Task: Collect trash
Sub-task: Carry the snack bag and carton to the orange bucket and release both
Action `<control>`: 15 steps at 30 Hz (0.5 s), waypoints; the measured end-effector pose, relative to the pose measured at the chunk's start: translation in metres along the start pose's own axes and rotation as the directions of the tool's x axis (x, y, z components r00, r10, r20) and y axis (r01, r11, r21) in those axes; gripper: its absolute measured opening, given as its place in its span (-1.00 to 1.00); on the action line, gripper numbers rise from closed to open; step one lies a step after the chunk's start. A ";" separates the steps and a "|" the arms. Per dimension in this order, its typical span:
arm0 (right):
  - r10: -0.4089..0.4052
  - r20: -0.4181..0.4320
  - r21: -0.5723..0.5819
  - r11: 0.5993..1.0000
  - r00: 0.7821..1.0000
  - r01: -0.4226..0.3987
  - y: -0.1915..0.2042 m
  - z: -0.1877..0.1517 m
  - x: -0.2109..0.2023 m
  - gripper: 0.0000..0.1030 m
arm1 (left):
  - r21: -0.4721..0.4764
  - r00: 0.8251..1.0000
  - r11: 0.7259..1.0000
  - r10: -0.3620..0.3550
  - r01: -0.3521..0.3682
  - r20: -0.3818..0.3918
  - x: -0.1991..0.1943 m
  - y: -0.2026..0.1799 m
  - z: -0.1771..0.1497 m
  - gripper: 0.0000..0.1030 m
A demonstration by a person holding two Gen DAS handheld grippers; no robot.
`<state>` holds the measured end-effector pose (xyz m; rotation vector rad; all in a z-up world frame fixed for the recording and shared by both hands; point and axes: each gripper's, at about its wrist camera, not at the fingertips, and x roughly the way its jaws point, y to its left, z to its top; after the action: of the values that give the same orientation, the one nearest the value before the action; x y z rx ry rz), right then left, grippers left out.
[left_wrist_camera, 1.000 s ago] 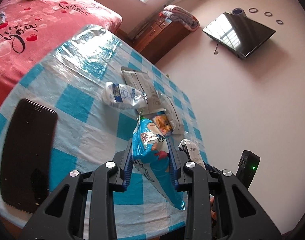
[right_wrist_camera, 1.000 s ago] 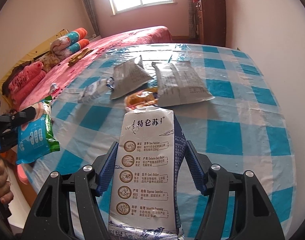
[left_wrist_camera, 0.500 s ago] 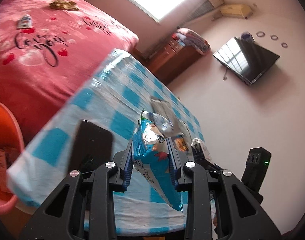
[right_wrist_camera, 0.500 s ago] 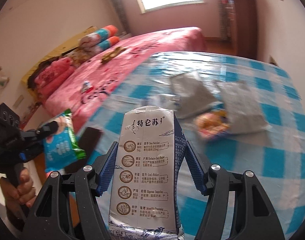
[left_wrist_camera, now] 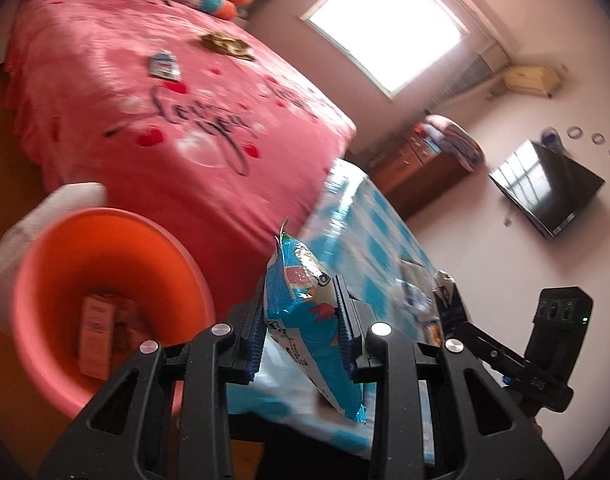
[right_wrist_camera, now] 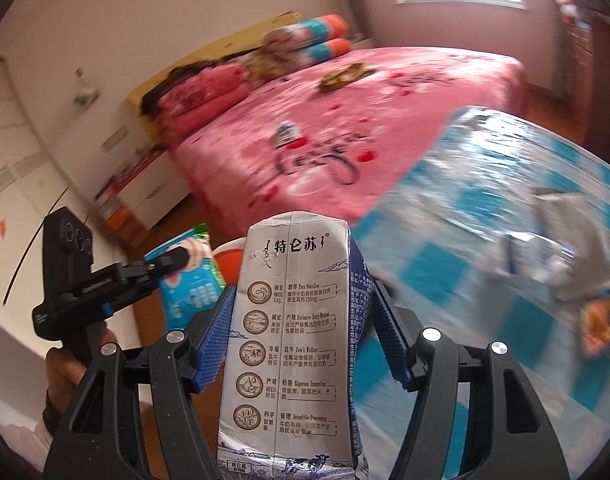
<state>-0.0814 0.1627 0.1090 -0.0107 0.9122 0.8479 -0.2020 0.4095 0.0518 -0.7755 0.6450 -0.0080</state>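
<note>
Beside the near edge of the table (left_wrist_camera: 361, 216) stands our orange bin (left_wrist_camera: 37, 280) on the floor, with a small box already inside. We hold two pieces of trash: the left gripper (left_wrist_camera: 301, 320) is clamped on a blue snack bag (left_wrist_camera: 305, 304), and the right gripper (right_wrist_camera: 293, 332) is clamped on a milk carton (right_wrist_camera: 289, 320). We judge this the carrying step (more wrappers (right_wrist_camera: 545, 256) lie near the table's far edge). Next, each piece must hang over the bin's mouth before we loosen the jaws.
</note>
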 end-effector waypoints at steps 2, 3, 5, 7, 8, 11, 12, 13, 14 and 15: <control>0.024 -0.019 -0.039 0.999 1.000 -0.025 0.019 0.007 0.017 0.28 | -0.019 1.000 0.999 0.028 -0.028 0.012 -0.007 0.015 0.002 -0.37; 0.032 -0.026 -0.049 0.998 0.999 -0.033 0.025 0.009 0.022 0.28 | -0.027 0.999 0.999 0.038 -0.038 0.016 -0.009 0.021 0.002 -0.37; 0.052 -0.046 -0.077 0.996 0.998 -0.056 0.042 0.013 0.038 0.28 | -0.048 0.998 0.997 0.063 -0.062 0.023 -0.014 0.036 0.003 -0.37; 0.070 -0.063 -0.100 0.992 0.996 -0.076 0.058 0.018 0.052 0.28 | -0.058 0.996 0.994 0.090 -0.088 0.030 -0.020 0.050 0.003 -0.37; 0.079 -0.072 -0.113 0.990 0.994 -0.087 0.067 0.020 0.060 0.28 | -0.063 0.995 0.993 0.098 -0.096 0.032 -0.021 0.055 0.003 -0.37; 0.094 -0.091 -0.138 0.985 0.991 -0.106 0.084 0.027 0.078 0.28 | -0.094 0.992 0.988 0.123 -0.120 0.030 -0.025 0.074 0.002 -0.37; 0.100 -0.098 -0.144 0.983 0.990 -0.113 0.089 0.028 0.084 0.28 | -0.101 0.991 0.987 0.128 -0.124 0.030 -0.026 0.079 0.001 -0.37; 0.106 -0.108 -0.153 0.981 0.988 -0.122 0.097 0.029 0.090 0.28 | -0.110 0.990 0.985 0.135 -0.131 0.030 -0.027 0.085 0.000 -0.37; 0.111 -0.117 -0.162 0.978 0.987 -0.129 0.103 0.030 0.096 0.28 | -0.117 0.990 0.984 0.140 -0.136 0.028 -0.028 0.090 -0.001 -0.37; 0.112 -0.123 -0.169 0.977 0.986 -0.132 0.107 0.031 0.100 0.28 | -0.122 0.989 0.983 0.143 -0.139 0.028 -0.029 0.094 -0.002 -0.37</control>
<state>-0.0976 0.3108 0.0947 -0.1593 0.9475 1.0501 -0.2470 0.4829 0.0052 -0.8420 0.6693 0.1755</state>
